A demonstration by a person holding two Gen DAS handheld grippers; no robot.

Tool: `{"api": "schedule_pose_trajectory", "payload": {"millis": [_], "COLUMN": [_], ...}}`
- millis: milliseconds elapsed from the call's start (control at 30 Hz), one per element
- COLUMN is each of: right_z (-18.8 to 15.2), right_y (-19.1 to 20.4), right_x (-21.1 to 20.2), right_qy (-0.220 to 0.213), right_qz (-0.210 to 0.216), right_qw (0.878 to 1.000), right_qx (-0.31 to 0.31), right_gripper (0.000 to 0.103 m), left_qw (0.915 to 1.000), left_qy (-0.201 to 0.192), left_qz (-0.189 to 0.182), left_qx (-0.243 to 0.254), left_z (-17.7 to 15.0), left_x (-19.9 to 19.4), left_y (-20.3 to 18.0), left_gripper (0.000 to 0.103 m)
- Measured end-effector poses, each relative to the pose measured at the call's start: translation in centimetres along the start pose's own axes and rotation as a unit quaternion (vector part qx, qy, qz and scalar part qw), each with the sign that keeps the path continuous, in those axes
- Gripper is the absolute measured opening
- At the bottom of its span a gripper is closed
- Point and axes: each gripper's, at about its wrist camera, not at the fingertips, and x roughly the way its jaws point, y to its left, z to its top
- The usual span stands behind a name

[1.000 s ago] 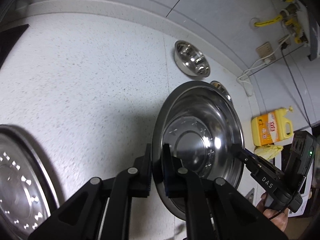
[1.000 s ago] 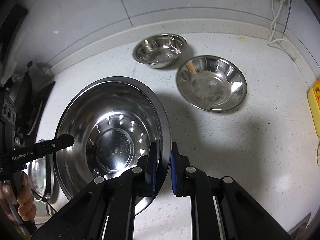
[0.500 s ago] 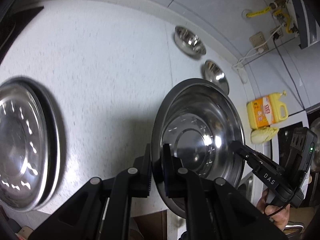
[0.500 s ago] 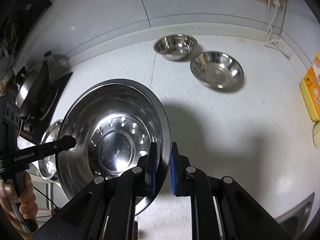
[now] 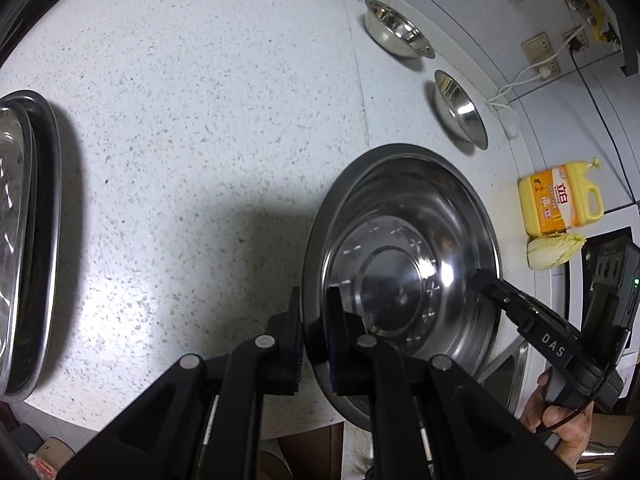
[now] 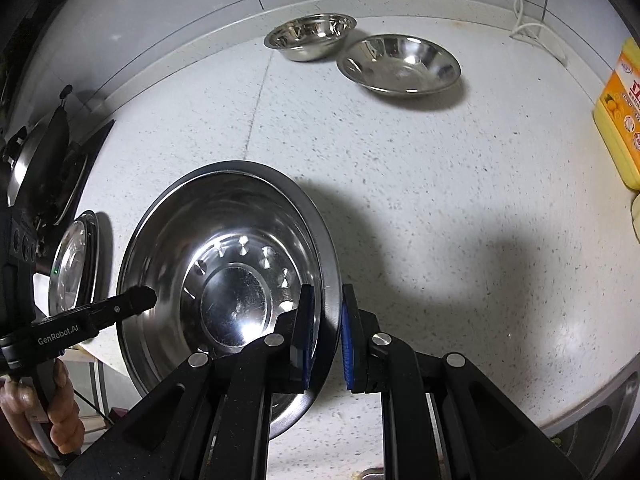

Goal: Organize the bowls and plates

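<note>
A large steel basin hangs above the speckled counter, held by both grippers. My left gripper is shut on its left rim, and my right gripper is shut on the opposite rim. Each gripper shows in the other's view, clamped to the far rim. Two small steel bowls sit side by side near the back wall, also seen as bowls from the left wrist. A stack of steel plates lies at the counter's left end.
A yellow detergent jug and a piece of cabbage stand at the right by the sink. A stove with a pan is at the far left. White cables run along the back wall.
Both grippers have carried the basin lower and toward the counter's front edge. The plate stack has slid to the left edge of the left wrist view, and the small bowls look farther off.
</note>
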Motion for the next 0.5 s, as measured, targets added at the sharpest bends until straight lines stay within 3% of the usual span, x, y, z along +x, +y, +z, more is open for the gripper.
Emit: {"api": "schedule_pose_trajectory", "payload": {"millis": [500], "right_z": [-0.03], "right_y": [0.05], "right_x": [0.24], "right_qy": [0.004], "right_qz": [0.006], "right_qw": [1.0], "right_qx": [-0.001], "right_gripper": [0.012], "left_qw": [0.9996], "left_qy": [-0.022], "left_qz": [0.017], "left_qx": [0.01], "left_z": [0.26], "left_x": [-1.01], "left_y": [-0.14], "left_gripper": [0.01]}}
